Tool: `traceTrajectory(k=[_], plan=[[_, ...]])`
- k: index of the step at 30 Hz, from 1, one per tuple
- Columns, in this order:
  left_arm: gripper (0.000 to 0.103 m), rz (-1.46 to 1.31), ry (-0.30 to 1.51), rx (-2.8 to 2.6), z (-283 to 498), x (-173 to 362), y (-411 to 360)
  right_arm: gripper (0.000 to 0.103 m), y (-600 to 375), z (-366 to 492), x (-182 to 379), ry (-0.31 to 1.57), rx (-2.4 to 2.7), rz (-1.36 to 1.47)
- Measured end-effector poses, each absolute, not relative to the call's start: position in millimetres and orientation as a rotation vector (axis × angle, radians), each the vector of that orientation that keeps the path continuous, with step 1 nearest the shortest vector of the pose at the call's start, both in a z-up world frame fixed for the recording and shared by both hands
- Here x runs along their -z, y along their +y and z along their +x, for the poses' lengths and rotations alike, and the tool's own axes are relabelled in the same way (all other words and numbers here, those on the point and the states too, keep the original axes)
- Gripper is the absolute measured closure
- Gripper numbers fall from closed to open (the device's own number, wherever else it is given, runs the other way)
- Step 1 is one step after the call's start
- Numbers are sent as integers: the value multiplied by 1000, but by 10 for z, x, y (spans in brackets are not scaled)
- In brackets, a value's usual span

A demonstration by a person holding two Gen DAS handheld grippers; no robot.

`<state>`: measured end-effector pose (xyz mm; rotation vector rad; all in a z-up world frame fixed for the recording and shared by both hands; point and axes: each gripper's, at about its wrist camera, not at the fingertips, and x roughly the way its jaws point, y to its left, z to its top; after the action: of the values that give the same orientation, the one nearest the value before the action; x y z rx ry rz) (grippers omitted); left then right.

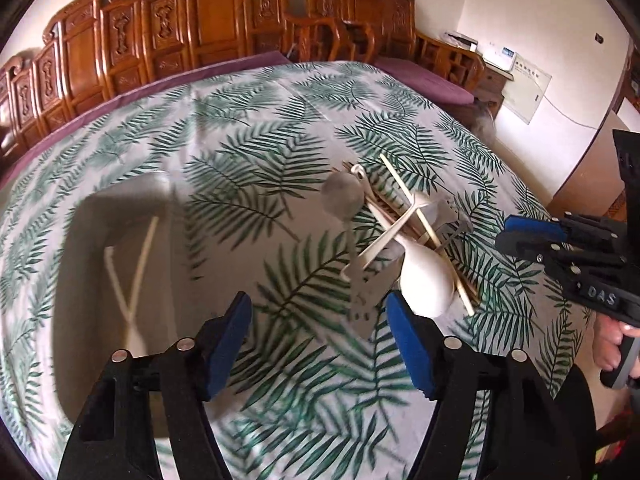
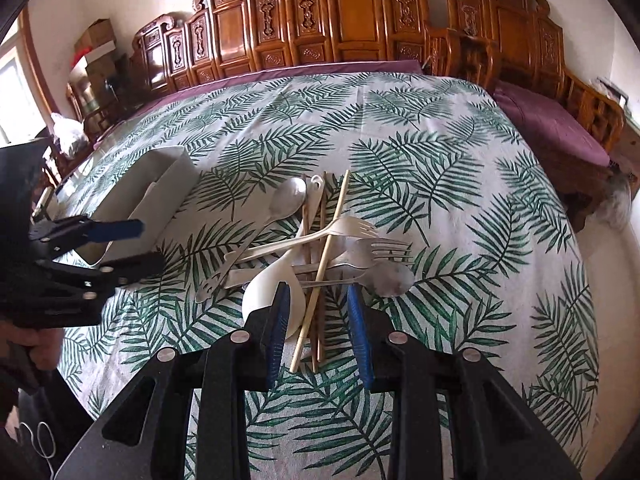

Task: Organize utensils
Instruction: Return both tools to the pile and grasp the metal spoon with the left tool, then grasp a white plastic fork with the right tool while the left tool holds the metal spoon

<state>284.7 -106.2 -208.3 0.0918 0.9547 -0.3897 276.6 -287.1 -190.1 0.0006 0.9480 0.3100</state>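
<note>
On the leaf-print cloth surface (image 2: 440, 168), a crossed heap of pale chopsticks (image 2: 320, 276), white plastic spoon (image 2: 264, 296) and forks. Right claw (image 2: 320, 332) spread wide, empty, straddling chopstick ends; left claw (image 1: 320, 336) likewise agape near white tray (image 1: 80, 280). Likely snag: dragging tangled neighbours along.

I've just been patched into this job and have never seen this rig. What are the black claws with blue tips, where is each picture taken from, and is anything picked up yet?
The claws are hand-held two-finger grippers, one in each of a person's hands; each carries a camera looking along its fingers. One picture is from the left gripper, the other from the right gripper. Both are open and hold nothing. On the leaf-print tablecloth lies a crossed pile: a white ladle-like spoon, a white plastic fork, a metal fork, metal spoons and chopsticks. The right gripper hangs over the chopsticks' near ends. A pale tray to the left already holds two white sticks.
</note>
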Motion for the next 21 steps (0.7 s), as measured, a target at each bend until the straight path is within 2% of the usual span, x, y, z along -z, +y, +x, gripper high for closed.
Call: traceTrajectory(k=[6, 17, 21], plan=[[49, 65, 993, 416, 3104, 2255, -1287, 71, -2908, 2776, 1977, 961, -309, 7], [77, 27, 1061, 411, 3505, 2498, -1482, 71, -2980, 2814, 2016, 967, -306, 29], [80, 37, 1071, 403, 3583, 2547, -1519, 71, -2983, 2807, 2029, 970, -307, 31]])
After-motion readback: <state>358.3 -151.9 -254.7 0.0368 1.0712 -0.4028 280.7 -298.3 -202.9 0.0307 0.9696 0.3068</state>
